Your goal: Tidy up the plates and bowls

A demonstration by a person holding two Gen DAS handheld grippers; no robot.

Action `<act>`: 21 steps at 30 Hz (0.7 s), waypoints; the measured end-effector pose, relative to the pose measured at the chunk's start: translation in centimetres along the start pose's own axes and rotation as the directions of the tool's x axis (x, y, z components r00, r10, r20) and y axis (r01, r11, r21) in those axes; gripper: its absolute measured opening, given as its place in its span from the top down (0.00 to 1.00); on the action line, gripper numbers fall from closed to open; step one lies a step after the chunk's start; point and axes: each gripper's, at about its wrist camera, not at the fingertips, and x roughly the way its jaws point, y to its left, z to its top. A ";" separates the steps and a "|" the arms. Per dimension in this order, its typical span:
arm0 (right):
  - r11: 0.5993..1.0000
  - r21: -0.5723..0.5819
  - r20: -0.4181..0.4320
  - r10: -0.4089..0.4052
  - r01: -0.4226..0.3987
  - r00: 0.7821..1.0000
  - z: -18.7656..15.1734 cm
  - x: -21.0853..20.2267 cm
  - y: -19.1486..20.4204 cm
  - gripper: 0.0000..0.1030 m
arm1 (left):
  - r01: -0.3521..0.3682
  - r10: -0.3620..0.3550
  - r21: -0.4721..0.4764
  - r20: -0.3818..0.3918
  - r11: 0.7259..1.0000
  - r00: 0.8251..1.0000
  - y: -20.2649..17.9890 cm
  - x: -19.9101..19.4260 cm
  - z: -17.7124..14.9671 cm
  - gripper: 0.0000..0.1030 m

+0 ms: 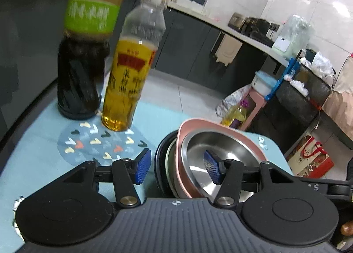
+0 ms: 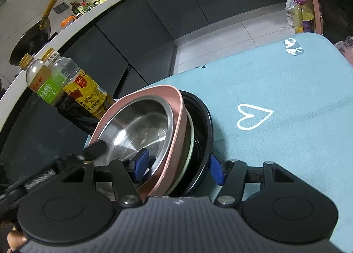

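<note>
A nested stack stands on the blue tablecloth: a steel bowl (image 1: 218,149) inside a pink dish (image 1: 187,129), over a pale green plate (image 1: 168,164) and a black bowl (image 1: 158,160). My left gripper (image 1: 177,168) is open, its fingers astride the stack's rims, one blue pad inside the steel bowl. In the right wrist view the same steel bowl (image 2: 141,129), pink dish (image 2: 176,125), green plate (image 2: 190,138) and black bowl (image 2: 205,125) show. My right gripper (image 2: 178,168) is open, straddling the near rims. The left gripper's finger shows at the stack's far side.
A dark vinegar bottle (image 1: 86,54) and a yellow oil bottle (image 1: 132,70) stand left of the stack beside a round patterned mat (image 1: 99,145). The tablecloth (image 2: 286,98) stretches to the right. Kitchen counters, a stool and bags lie beyond the table edge.
</note>
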 end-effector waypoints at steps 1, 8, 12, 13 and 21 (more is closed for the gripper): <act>1.000 -0.006 0.004 -0.004 0.004 1.000 0.0 -0.2 0.1 0.61 | -0.002 0.002 0.000 0.005 1.000 1.000 0.0 -0.4 0.0 0.51; 0.998 -0.044 0.090 -0.045 0.050 0.995 0.2 -1.7 0.5 0.55 | -0.003 0.003 0.019 0.016 1.000 1.000 -0.4 -2.3 -0.9 0.51; 0.997 -0.049 0.130 -0.054 0.060 0.990 0.4 -2.6 0.7 0.55 | -0.026 0.026 -0.003 0.004 1.000 1.000 -0.1 -3.4 -1.6 0.51; 0.997 -0.047 0.137 -0.047 0.054 0.990 0.5 -2.8 0.8 0.55 | -0.036 0.036 -0.009 0.003 0.999 0.999 0.0 -3.7 -1.8 0.51; 0.994 -0.112 0.236 0.015 0.012 0.972 -0.3 -6.7 3.0 0.55 | -0.096 0.096 -0.007 0.066 0.995 0.993 -0.4 -7.7 -2.5 0.51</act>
